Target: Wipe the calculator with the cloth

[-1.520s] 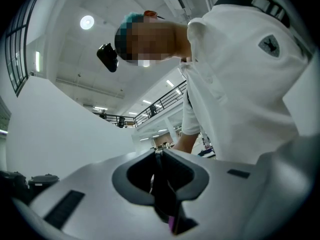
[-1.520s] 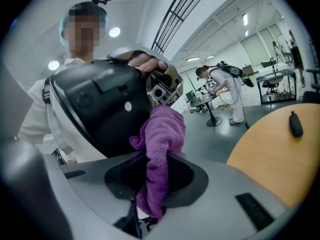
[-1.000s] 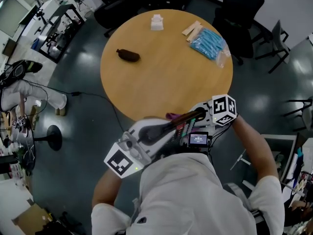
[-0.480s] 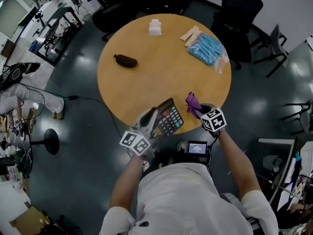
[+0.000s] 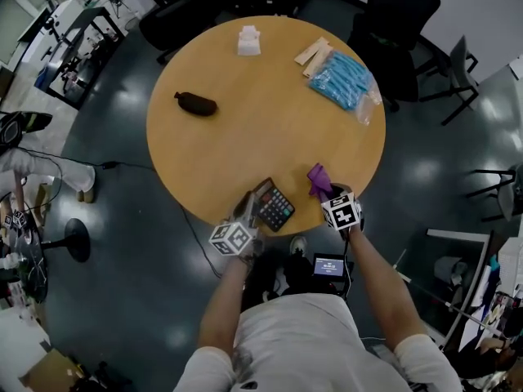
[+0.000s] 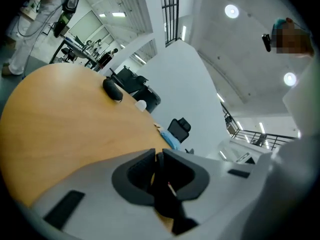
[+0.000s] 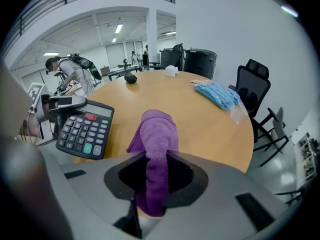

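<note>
**Calculator and cloth arrive at the table.** Both grippers are coming down from the person's chest to the near edge of the round table (image 5: 270, 129). The left gripper (image 5: 252, 206) is pinching a thin dark slab seen edge-on, apparently the calculator (image 5: 276, 206). The calculator is now sitting at the near rim, though the views are not settling whether it is resting on the wood. Just to its right, the right gripper (image 5: 328, 194) is clamping the purple cloth (image 5: 318, 178), whose free end is flopping forward. With the two so close, wiping is looking ready to begin. Farther across are lying a dark pouch (image 5: 196, 104), a white box (image 5: 249, 41) and a blue packet (image 5: 343, 78). Office chairs (image 5: 400, 15) are ringing the table on a glossy dark floor.
</note>
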`<state>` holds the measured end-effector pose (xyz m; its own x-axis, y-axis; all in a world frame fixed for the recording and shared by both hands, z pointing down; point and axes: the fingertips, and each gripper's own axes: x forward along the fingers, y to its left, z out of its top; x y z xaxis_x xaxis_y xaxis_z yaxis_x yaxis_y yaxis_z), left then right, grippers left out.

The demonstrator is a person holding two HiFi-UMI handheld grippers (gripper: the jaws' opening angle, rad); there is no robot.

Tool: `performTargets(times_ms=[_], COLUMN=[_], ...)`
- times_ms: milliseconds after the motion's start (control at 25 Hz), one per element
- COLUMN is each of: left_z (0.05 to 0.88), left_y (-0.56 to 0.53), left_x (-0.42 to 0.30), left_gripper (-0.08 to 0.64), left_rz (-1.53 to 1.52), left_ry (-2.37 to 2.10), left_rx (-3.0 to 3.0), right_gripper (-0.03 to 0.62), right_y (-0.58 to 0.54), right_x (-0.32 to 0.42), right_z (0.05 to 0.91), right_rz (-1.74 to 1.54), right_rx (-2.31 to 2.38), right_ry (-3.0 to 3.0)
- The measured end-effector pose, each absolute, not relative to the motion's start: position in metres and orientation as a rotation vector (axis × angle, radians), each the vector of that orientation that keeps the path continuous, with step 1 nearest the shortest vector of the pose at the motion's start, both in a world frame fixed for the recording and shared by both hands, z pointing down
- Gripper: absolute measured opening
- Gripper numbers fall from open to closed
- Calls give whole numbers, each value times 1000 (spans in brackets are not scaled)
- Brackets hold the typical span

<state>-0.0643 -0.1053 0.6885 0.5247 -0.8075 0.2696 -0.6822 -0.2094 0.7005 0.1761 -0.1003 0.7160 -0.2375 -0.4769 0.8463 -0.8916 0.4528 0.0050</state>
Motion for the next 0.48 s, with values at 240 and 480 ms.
performTargets(times_ms=[240, 480], left_z=[712, 725], left_y=[-117, -121], left_x=[-61, -54], left_gripper=[46, 76], left_rz=[-115, 83], left_ry=[-1222, -1229], left_rx=[1940, 1994], right_gripper=[87, 87], right_y=[-102, -108], right_x=[177, 174], right_z=[731, 743], right_rz=[650, 645], right_rx=[1143, 1134], right_ry=[-1823, -1811])
